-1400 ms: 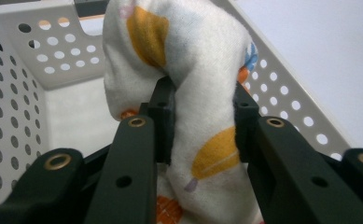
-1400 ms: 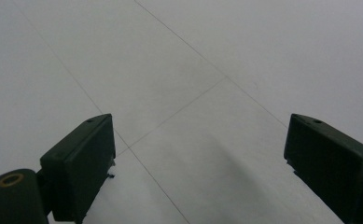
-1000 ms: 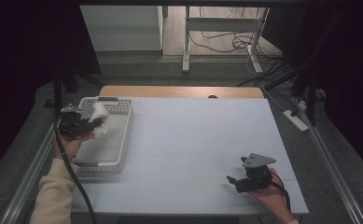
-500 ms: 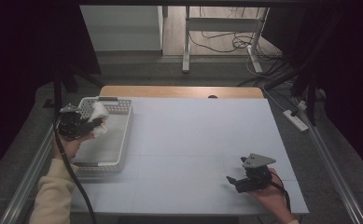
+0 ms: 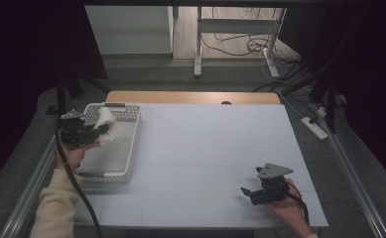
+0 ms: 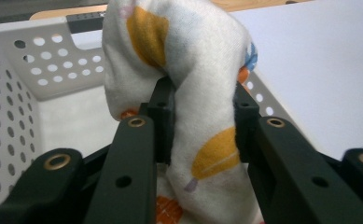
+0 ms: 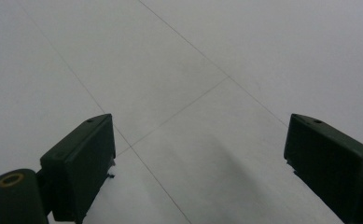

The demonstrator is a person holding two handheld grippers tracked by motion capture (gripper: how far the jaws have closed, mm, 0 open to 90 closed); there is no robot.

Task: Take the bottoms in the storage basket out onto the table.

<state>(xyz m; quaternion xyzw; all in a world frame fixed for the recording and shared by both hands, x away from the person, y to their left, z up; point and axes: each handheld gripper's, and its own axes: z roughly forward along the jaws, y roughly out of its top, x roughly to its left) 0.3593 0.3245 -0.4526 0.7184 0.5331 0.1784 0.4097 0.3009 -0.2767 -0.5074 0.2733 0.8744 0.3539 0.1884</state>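
Dark walls stand around a big white counter (image 5: pixel 210 148), and on it the left hand-held gripper (image 5: pixel 101 133) pinches a soft white cloth (image 6: pixel 188 93) with orange and blue spots tight between its two black jaws, holding it up over the white basket (image 5: pixel 131 144) with holes at the left edge. Inside that basket I see just its bare floor, so the cloth is picked up but has not yet been put down anywhere. Over by the near right corner, the right hand-held gripper (image 5: pixel 247 192) rests low on the counter with its jaws spread wide and nothing between them.
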